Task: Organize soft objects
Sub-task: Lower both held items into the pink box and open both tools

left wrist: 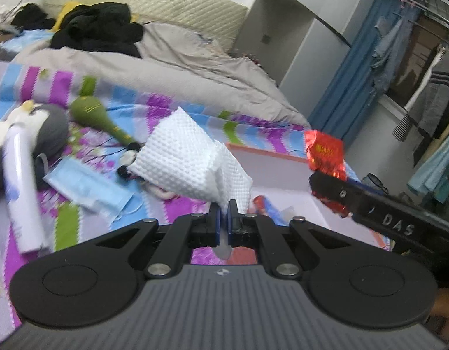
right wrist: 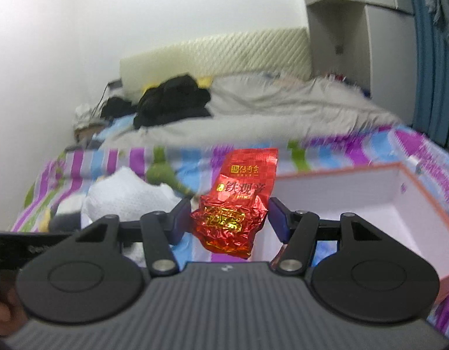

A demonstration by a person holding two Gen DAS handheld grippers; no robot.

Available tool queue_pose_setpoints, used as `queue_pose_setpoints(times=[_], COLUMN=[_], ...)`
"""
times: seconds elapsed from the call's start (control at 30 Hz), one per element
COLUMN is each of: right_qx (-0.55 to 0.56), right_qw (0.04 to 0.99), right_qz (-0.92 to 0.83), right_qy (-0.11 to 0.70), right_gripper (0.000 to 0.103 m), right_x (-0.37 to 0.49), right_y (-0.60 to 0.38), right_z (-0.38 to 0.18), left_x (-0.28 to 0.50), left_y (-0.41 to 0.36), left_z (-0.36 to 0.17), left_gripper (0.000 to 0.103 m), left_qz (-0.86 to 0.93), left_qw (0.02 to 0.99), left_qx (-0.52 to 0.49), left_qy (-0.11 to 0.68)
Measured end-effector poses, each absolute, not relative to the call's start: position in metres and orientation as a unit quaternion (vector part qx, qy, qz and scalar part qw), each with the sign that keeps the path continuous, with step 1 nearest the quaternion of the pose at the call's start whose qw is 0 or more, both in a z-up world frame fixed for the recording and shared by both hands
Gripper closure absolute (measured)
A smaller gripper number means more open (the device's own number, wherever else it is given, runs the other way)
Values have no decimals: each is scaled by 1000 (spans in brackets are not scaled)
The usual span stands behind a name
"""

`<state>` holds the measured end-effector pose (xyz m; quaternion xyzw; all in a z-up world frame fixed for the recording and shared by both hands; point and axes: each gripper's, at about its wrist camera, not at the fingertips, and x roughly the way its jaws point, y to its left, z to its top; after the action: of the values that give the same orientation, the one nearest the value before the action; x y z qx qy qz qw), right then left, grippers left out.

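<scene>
Pinched by one corner in the left gripper (left wrist: 223, 209), a white waffle cloth (left wrist: 186, 151) hangs above the bed (left wrist: 172, 105); it could slip free. At 3 o'clock, the right gripper (right wrist: 229, 218) clamps a red foil packet (right wrist: 233, 204) beside an open box (right wrist: 335, 172), whose rim could snag either load.

Illumination is soft, even and moderately bright; no hard shadows are cast on the striped bedsheet (left wrist: 172, 108). Both fisheye views bend straight lines toward the frame edges. The right wrist view is strongly motion-blurred across the bed. The left wrist view is blurred at its left side. The red foil packet (right wrist: 239, 201) shows specular glints.
</scene>
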<state>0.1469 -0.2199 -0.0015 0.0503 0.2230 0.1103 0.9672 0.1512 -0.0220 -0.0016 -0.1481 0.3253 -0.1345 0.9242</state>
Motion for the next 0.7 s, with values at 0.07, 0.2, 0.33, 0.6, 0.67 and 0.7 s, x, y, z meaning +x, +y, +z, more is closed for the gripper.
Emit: queue_pose_setpoints(times=[0.07,0.2,0.33,0.6,0.67,0.7], right_qx=[51,51,44,32,26,27], right_qw=[968,972,974,954,949,945], right_qz=[107,92,77,37,31,28], right_qy=[219,208,210,294,313,324], right_gripper=[42,42,42,42,42,42], right_x=[151,160,172,211,219,223], right_y=[-227,-241,-253,-279,-284,-288], right_z=[7,21,27,7,-1,-6], left_x=[162,184,202,242,253,257], left_y=[-33,-50,-66,-105,-116,-120], left_z=[7,17,27,24,19,16], left_gripper=[98,98,98,98,98,98], left_qz=[-144,-156,-165,-177,-179,-181], left_qw=[923,921,920,907,902,900], left_qx=[-142,-135,-126,-83,-73,-68], left_qy=[327,330,331,373,387,392])
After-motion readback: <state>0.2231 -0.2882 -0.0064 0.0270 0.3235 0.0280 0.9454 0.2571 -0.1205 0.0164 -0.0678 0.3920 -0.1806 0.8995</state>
